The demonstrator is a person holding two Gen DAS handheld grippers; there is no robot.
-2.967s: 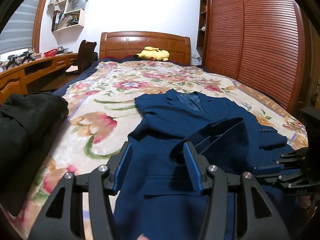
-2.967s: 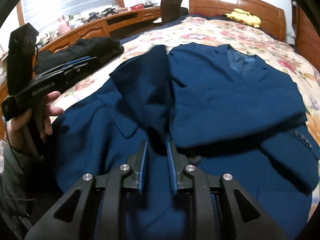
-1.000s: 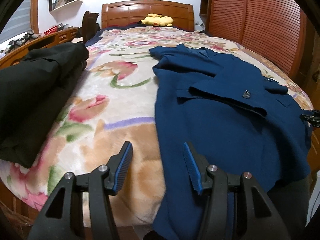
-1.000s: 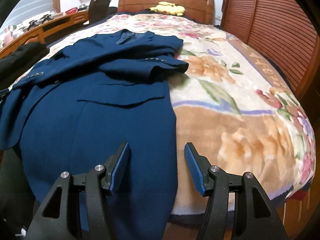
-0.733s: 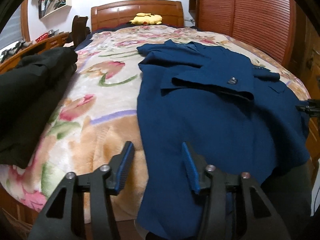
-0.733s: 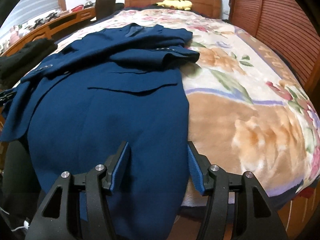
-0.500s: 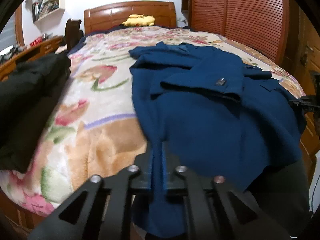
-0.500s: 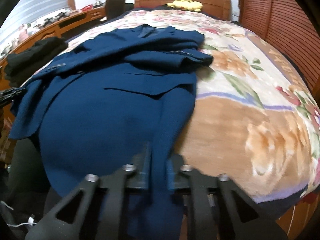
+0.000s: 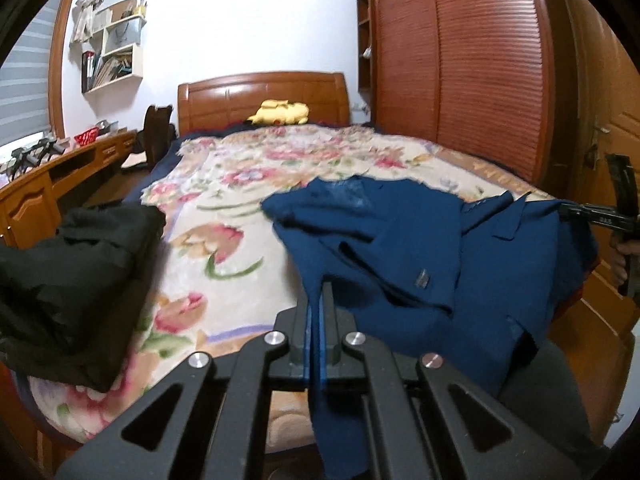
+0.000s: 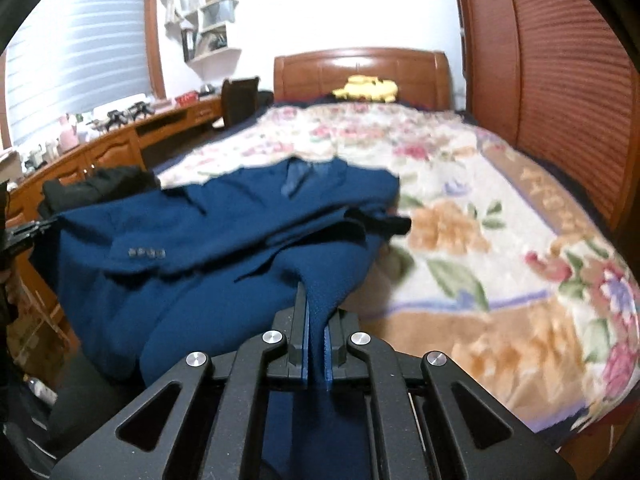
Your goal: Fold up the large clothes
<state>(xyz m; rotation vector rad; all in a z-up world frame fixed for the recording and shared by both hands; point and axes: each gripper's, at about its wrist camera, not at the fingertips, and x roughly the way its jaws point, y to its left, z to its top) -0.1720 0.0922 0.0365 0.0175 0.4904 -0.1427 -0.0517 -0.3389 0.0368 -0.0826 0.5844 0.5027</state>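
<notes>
both sets of jaws, wide apart a second ago, have now closed: the left gripper [image 9: 316, 312] and right gripper [image 10: 316, 320] each pinch the blue jacket [image 9: 400, 236] hem, lifted off the floral bedspread [image 9: 224, 216], so folding it up toward the collar looks next.

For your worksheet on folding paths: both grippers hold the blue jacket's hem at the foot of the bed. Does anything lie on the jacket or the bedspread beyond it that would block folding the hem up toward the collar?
Nothing visible does. The blue jacket has only its own folded sleeves on top. The black clothes lie off to its left.
</notes>
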